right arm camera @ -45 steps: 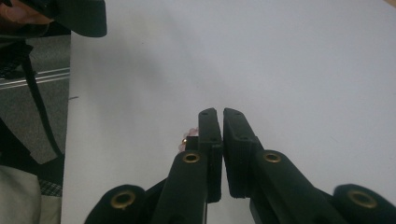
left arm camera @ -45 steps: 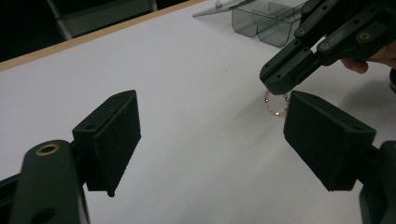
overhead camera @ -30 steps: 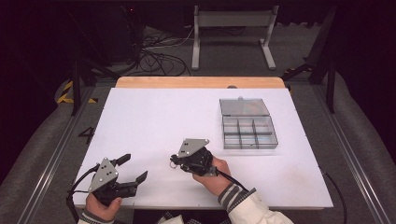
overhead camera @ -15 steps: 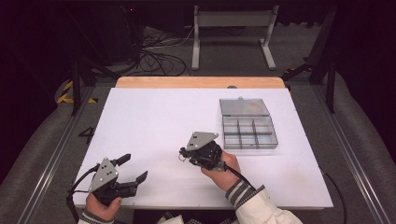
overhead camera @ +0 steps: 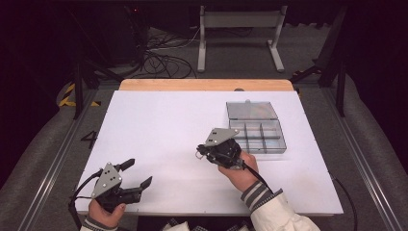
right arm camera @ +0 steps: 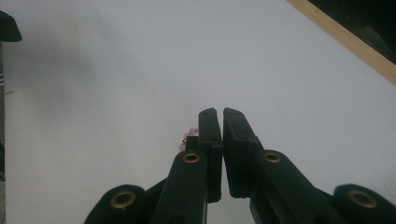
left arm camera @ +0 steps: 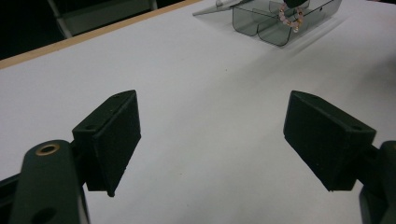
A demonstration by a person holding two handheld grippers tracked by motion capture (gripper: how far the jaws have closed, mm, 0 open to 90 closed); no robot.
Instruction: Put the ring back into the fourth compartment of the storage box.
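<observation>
Pale pink beads of a bracelet [left arm camera: 290, 18] hang from the right tongs [overhead camera: 204, 151], pinched shut just left of the smoky compartment box [overhead camera: 260, 134]; left tongs [overhead camera: 137, 174] spread, well apart.

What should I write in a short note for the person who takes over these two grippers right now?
Left gripper: jaws wide open, empty, at the near left of the table.
Right gripper: jaws shut on a bead bracelet, which hangs from them just left of the clear compartment box.
Box: lid open.
Done: bracelet is in the grip.
Left, probably: place it in a compartment.
</observation>
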